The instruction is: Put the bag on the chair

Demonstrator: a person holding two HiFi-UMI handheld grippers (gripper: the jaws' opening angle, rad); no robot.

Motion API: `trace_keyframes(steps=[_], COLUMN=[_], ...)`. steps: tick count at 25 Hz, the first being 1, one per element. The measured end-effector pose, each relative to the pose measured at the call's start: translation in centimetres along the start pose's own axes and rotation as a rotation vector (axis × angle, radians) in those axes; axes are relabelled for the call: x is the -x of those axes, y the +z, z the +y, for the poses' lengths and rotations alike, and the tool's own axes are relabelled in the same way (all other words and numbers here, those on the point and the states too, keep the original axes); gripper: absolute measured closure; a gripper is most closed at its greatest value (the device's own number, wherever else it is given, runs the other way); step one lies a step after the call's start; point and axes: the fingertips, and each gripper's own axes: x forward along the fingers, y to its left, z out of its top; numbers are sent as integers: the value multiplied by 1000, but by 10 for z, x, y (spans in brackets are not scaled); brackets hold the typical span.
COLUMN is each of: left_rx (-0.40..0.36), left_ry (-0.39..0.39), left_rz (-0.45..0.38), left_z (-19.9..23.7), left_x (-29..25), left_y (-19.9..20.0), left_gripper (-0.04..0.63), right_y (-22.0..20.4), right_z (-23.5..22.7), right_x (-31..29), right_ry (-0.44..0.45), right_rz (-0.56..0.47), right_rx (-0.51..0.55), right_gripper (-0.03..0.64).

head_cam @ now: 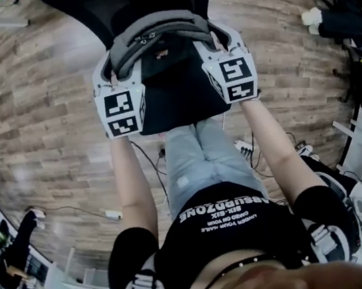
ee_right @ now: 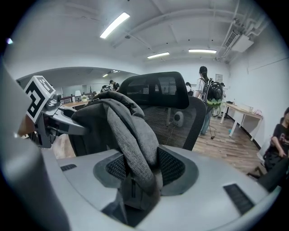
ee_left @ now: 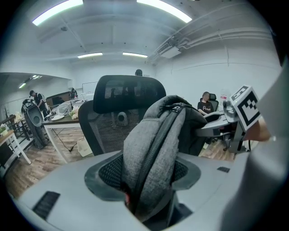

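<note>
A grey backpack hangs between my two grippers, just above the black seat of an office chair. My left gripper is shut on the bag's left end and my right gripper on its right end. In the left gripper view the bag is squeezed between the padded jaws of the left gripper, with the chair's mesh back and headrest right behind. In the right gripper view the right gripper pinches a fold of the bag in front of the chair.
Wood floor surrounds the chair, with cables and a power strip near my feet. Desks and seated or standing people stand further off. A white table is at the right, and another person sits nearby.
</note>
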Motion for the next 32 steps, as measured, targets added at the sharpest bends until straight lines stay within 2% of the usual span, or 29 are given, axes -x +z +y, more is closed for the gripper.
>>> trace_keyframes(steps=[9, 23, 28, 32], left_rx=[40, 56, 72, 52], left_ry=[1, -11, 26, 81], left_rz=[29, 85, 54, 10], left_z=[2, 4, 15, 20], left_x=[-19, -47, -60, -72], left_y=[-22, -49, -59, -61], left_gripper=[359, 359, 359, 359], right_y=[-19, -47, -52, -52], right_z=[-3, -6, -3, -8], right_x=[-20, -43, -61, -74], right_ry=[21, 27, 47, 49], right_rz=[30, 87, 50, 34], right_rx=[10, -6, -8, -29], right_gripper=[436, 437, 434, 434])
